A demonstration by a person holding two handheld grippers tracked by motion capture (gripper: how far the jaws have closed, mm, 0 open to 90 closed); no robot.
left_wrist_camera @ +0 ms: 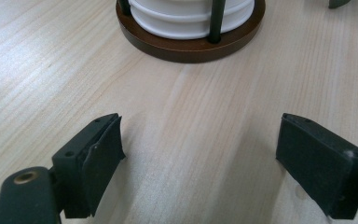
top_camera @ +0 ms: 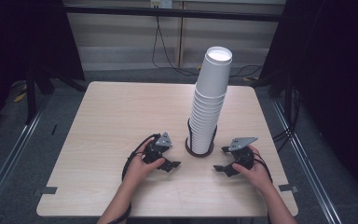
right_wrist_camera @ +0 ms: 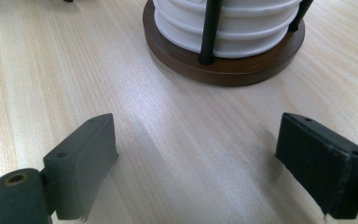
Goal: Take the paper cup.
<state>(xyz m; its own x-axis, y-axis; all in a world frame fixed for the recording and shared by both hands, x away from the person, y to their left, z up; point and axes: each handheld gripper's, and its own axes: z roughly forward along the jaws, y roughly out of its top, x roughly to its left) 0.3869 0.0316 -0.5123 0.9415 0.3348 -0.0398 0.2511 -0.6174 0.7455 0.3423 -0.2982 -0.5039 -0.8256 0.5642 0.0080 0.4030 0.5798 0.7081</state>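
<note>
A tall, slightly leaning stack of white paper cups stands in a round brown wooden holder with thin black upright rods, just right of the table's middle. My left gripper rests low on the table to the holder's left and points at it. Its jaws stand wide apart with bare wood between them. My right gripper mirrors it on the holder's right, also open and holding nothing. The holder's base and the lowest cups lie a short way ahead of both.
The light wooden table has bare surface to the left and behind the stack. Dark stands and curtains flank the table, cables run along the floor behind it, and metal rails line both sides.
</note>
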